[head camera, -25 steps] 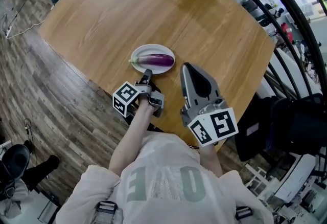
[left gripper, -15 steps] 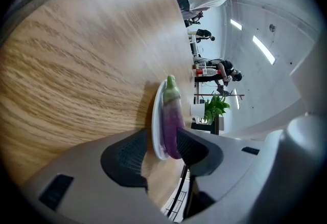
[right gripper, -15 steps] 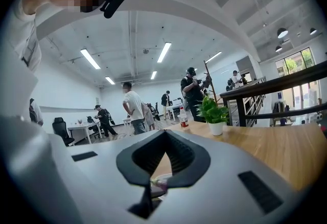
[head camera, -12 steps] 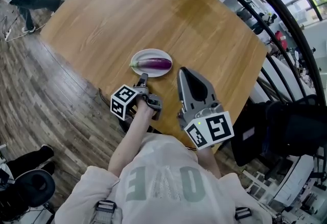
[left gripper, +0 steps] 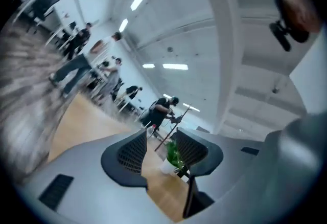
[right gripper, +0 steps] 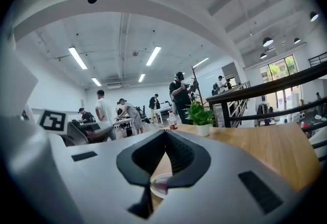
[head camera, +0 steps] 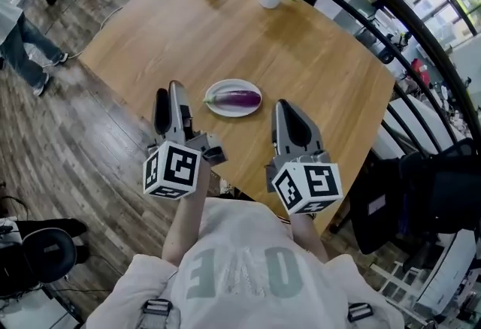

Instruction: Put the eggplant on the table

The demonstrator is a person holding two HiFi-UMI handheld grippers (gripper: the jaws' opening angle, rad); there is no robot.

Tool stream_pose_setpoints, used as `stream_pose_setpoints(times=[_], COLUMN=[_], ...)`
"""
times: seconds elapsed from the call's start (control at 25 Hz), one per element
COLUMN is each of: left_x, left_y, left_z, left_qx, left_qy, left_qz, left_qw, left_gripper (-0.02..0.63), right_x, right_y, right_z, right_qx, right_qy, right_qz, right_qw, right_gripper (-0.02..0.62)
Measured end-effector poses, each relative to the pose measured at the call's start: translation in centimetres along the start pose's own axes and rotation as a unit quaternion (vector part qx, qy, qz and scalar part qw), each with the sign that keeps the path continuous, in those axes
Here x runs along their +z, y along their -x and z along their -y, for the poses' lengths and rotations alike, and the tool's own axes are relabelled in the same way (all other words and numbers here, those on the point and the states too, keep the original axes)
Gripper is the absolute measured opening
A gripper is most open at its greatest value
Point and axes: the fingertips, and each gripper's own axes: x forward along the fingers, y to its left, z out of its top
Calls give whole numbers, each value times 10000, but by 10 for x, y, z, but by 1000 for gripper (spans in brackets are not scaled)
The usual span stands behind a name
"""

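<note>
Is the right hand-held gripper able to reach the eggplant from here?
Probably yes: only open table lies between the right hand-held gripper and the eggplant on its plate. Its jaws are together, so they must open first.

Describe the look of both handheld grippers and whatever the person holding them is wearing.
The left gripper and right gripper match: smooth grey tapered shells, dark ribbed pads inside the jaws, and a white cube with black square markers at the back of each. The person wears a pale top with grey lettering and grey buckled straps at the shoulders.
</note>
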Motion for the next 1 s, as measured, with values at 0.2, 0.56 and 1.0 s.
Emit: stream_pose_setpoints(times=[0.2, 0.56, 1.0], left_x=[55, 33, 19], left_y=[40, 75, 89], left_z=[85, 152, 161], left_qx=[-988, -1637, -1910], left_qy=[-1943, -3589, -3355], left_qz=[893, 629, 158], left_qw=[9719, 9167, 9223], left_gripper=[167, 9, 9], right_x=[21, 44, 38], right_y=[25, 52, 62], right_z=[-8, -52, -67], right_qx=[-229, 128, 355], right_qy=[210, 1061, 1135], right_qz=[675, 1225, 1000], right_qw=[9972, 9867, 9878], right_gripper=[18, 20, 18])
